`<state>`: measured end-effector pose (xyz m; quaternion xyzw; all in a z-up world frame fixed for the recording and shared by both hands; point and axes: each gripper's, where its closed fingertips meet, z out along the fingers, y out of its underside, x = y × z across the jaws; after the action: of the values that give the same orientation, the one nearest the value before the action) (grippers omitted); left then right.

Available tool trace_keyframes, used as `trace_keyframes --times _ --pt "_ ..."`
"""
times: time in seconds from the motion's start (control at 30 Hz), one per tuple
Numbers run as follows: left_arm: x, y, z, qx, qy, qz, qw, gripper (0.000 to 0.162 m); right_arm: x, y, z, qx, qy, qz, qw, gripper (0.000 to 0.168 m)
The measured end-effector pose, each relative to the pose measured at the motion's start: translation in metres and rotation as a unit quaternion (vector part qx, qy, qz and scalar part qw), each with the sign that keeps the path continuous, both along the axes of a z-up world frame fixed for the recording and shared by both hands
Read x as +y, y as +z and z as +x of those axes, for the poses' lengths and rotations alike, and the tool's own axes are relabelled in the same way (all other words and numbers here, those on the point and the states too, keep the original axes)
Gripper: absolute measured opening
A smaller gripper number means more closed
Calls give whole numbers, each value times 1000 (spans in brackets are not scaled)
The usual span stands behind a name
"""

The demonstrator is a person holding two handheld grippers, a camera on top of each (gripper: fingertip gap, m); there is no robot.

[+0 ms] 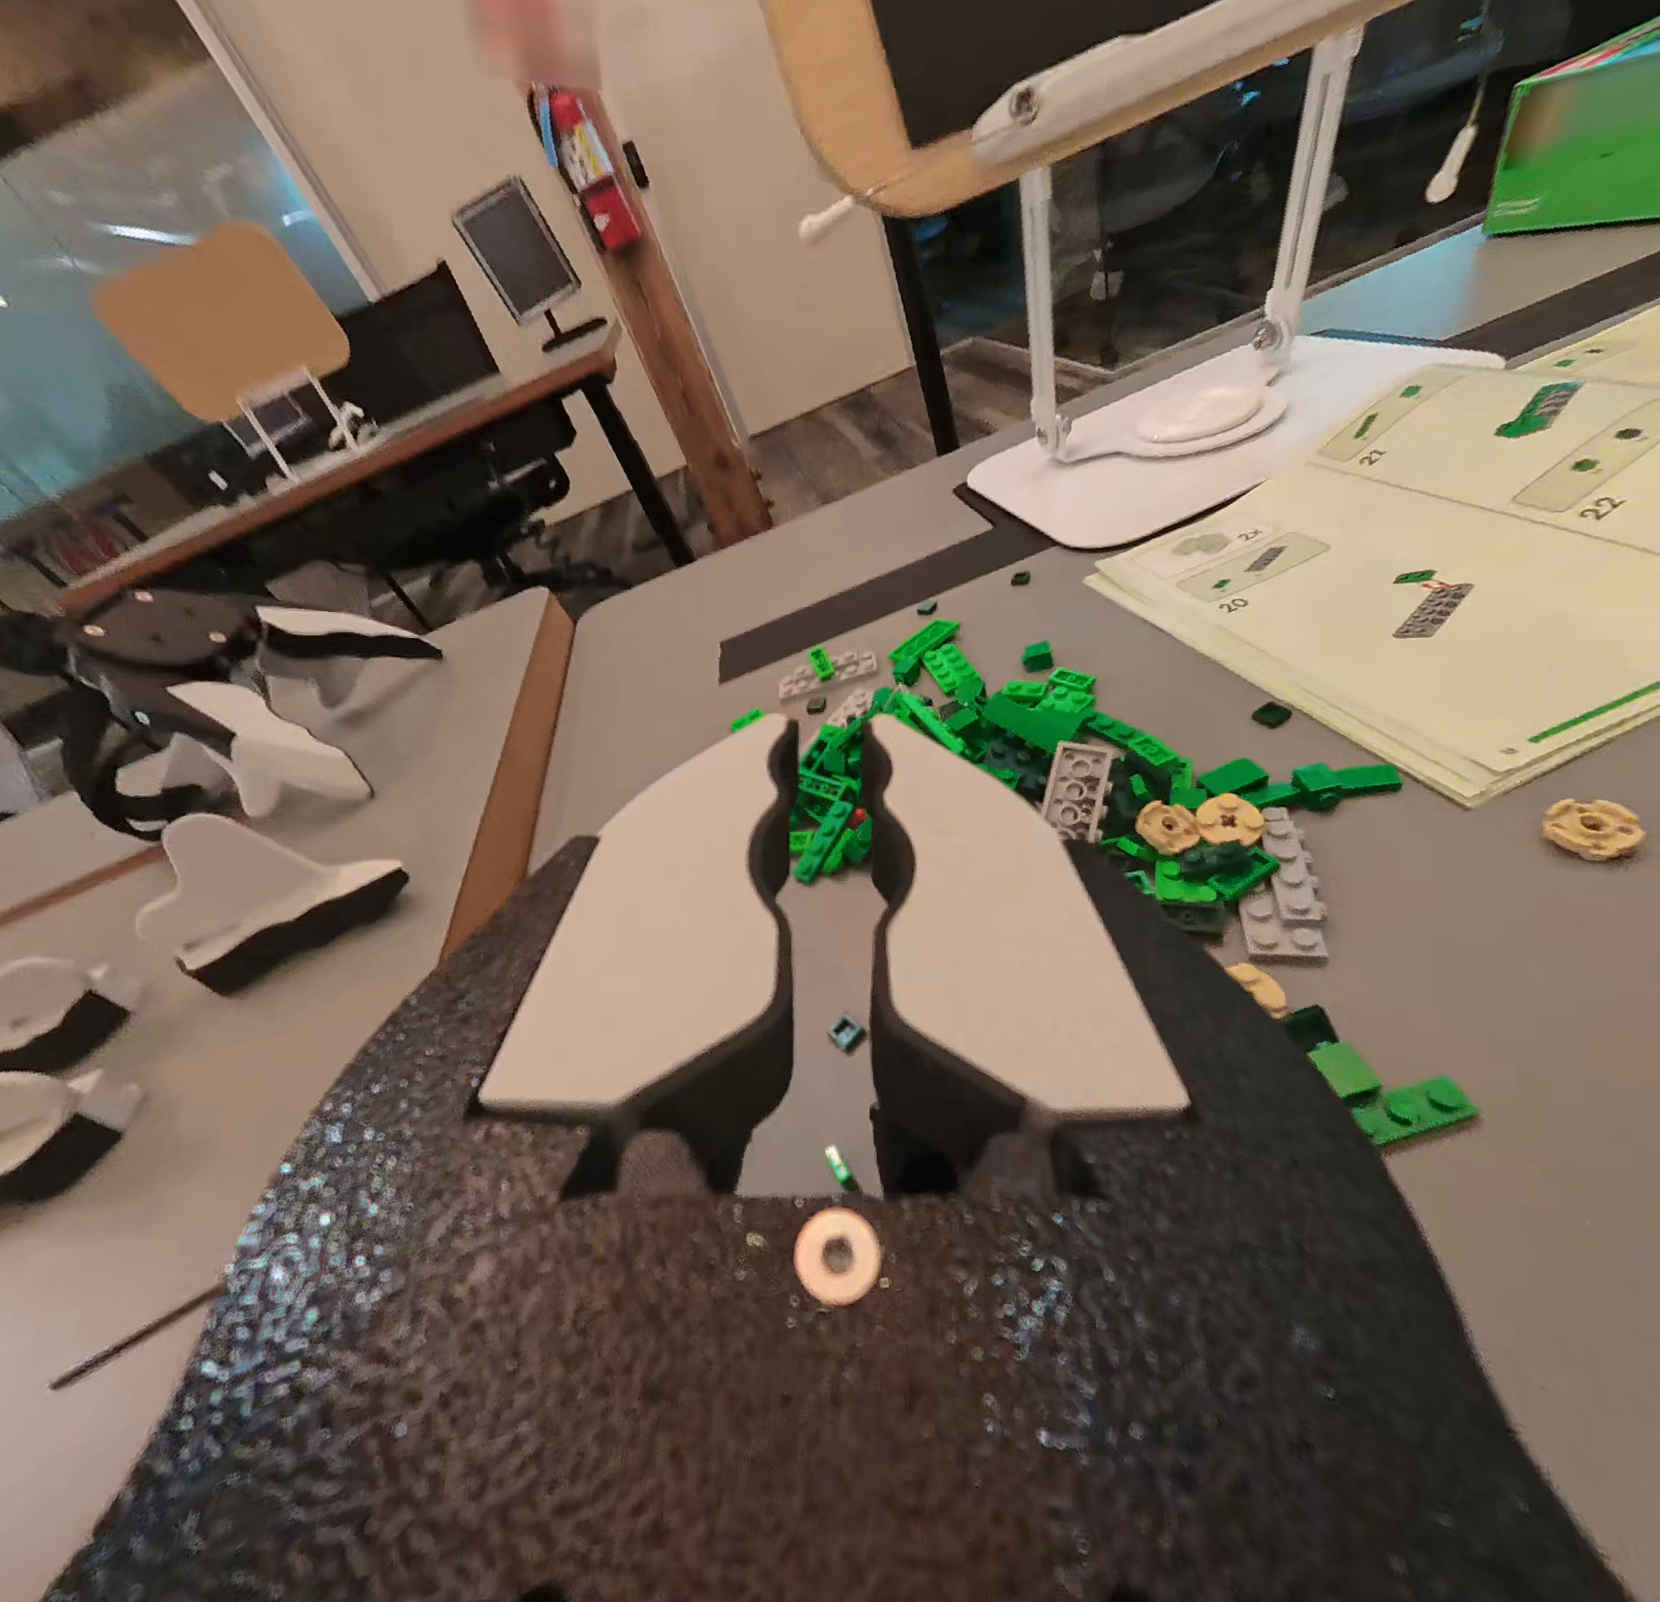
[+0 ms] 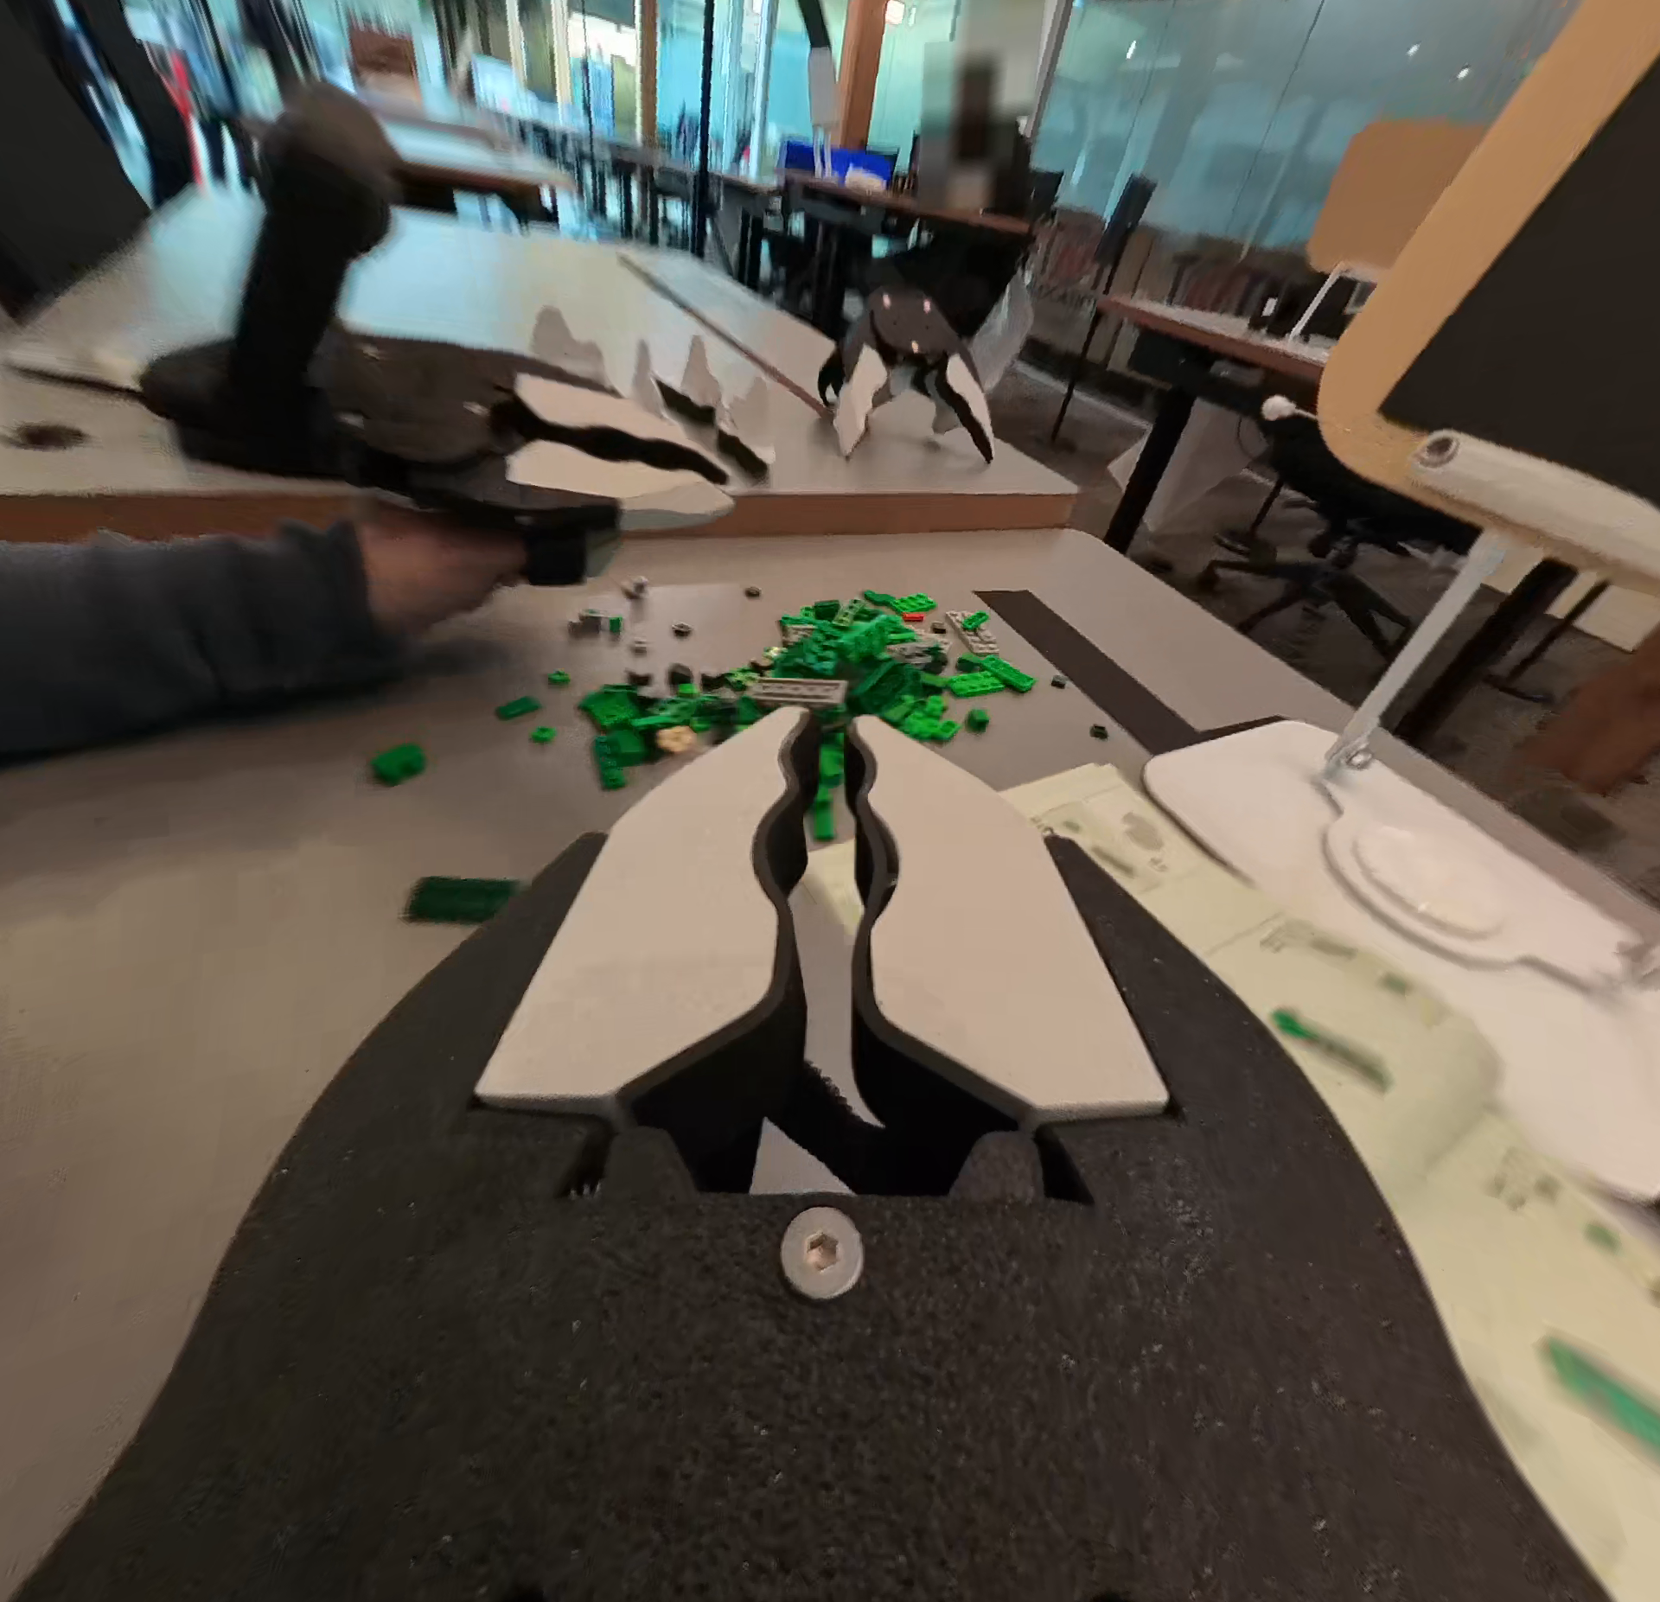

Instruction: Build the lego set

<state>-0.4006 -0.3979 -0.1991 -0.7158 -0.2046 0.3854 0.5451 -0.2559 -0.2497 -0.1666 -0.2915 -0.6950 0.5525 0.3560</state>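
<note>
A pile of loose green and grey lego bricks [image 1: 1033, 750] lies on the grey table, with tan round pieces [image 1: 1590, 827] beside it. My left gripper [image 1: 831, 728] hovers at the pile's near left edge, with only a narrow gap between its fingers and nothing held. A small dark brick [image 1: 844, 1032] lies on the table under it. My right gripper [image 2: 828, 722] is also narrowly open and empty, and points at the pile [image 2: 853, 661] from over the instruction booklet [image 2: 1302, 975]. The left gripper [image 2: 719, 490] shows in the right wrist view, held by a hand in a dark sleeve [image 2: 180, 625].
The open instruction booklet [image 1: 1392, 571] lies right of the pile. A white lamp base [image 1: 1123, 481] stands behind it, with a green box [image 1: 1581, 140] at the far right. Spare grippers and finger parts [image 1: 225, 723] lie on the neighbouring table to the left. A green plate [image 2: 463, 897] lies apart. Some 20 centimetres of space lies between my two pairs of fingers. The small dark brick [image 1: 844, 1032] is closer to my left gripper, around 9 centimetres from its tips; the right tips are 25 centimetres off. Seen from the right wrist view [image 2: 683, 627] as well.
</note>
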Motion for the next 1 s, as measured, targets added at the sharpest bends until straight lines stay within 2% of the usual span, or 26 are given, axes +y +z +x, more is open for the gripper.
trace_keyframes --times 0.07,0.17,0.33,0.43,0.63,0.77,0.8,0.9,0.93,1.0 --pt "-3 2 -3 6 6 18 1000 12 -5 -1 -41 -25 11 64 998 15" --pt "-7 8 -8 1 7 73 997 11 -21 -13 -100 -68 64 131 987 20" --pt "-24 12 -17 -18 22 140 990 10 -55 -47 -160 -204 158 167 952 31" --pt "-35 15 -22 -18 34 167 985 9 -66 -62 -180 -262 173 189 930 37" --pt "-44 18 -27 -22 41 194 980 9 -93 -90 -186 -239 222 310 893 53" --pt "-44 20 -27 -24 35 203 978 8 -103 -104 -176 -259 252 336 870 44" --pt "-44 20 -27 -23 34 203 978 7 -105 -105 -167 -277 271 331 860 44" --pt "-46 21 -29 -21 35 209 977 7 -97 -111 -132 -341 331 356 805 48" --pt "-47 21 -29 -22 35 212 976 6 -95 -109 -131 -340 331 364 802 50" --pt "-48 21 -31 -25 36 217 975 6 -101 -98 -141 -315 323 337 826 50"
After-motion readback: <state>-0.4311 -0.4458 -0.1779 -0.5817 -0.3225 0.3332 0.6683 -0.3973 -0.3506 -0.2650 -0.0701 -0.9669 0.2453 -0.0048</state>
